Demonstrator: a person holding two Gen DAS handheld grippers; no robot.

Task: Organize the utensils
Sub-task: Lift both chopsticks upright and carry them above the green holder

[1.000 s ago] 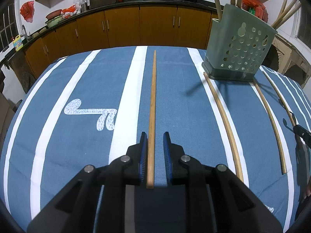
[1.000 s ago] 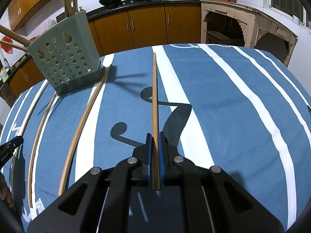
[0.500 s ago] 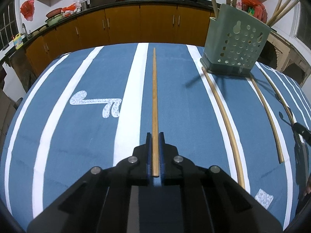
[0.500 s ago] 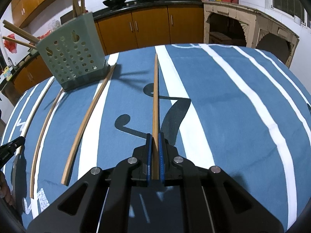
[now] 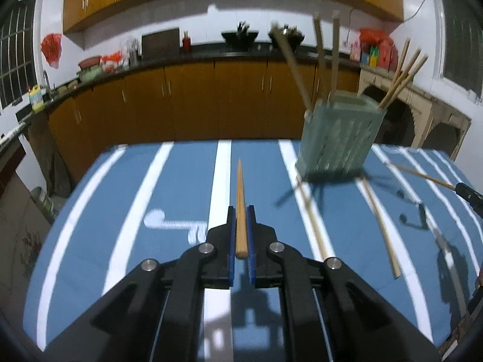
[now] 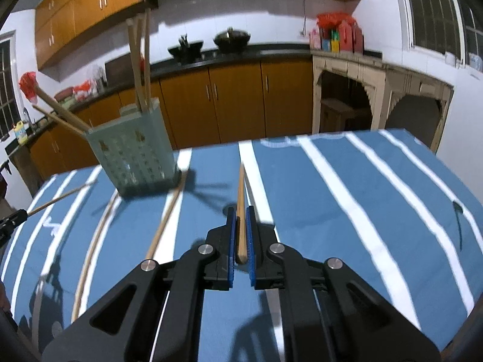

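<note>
My left gripper (image 5: pixel 240 211) is shut on a wooden chopstick (image 5: pixel 240 199) and holds it lifted above the blue striped tablecloth, pointing forward. My right gripper (image 6: pixel 240 211) is shut on another wooden chopstick (image 6: pixel 241 199), also lifted. A green perforated utensil holder (image 5: pixel 338 138) with several chopsticks in it stands at the back right in the left wrist view; it also shows in the right wrist view (image 6: pixel 135 157) at the back left. Two loose chopsticks (image 5: pixel 380 223) lie on the cloth in front of the holder, also seen in the right wrist view (image 6: pixel 164 220).
The table (image 5: pixel 126 211) ends at its far edge just behind the holder. Kitchen cabinets (image 5: pixel 193 102) and a counter run along the back wall. The right gripper's tip with its chopstick (image 5: pixel 422 176) shows at the right edge of the left wrist view.
Both grippers have risen and tilted up with their chopsticks off the cloth. The left gripper closed on its chopstick a second ago. The holder now looks nearer eye level.
</note>
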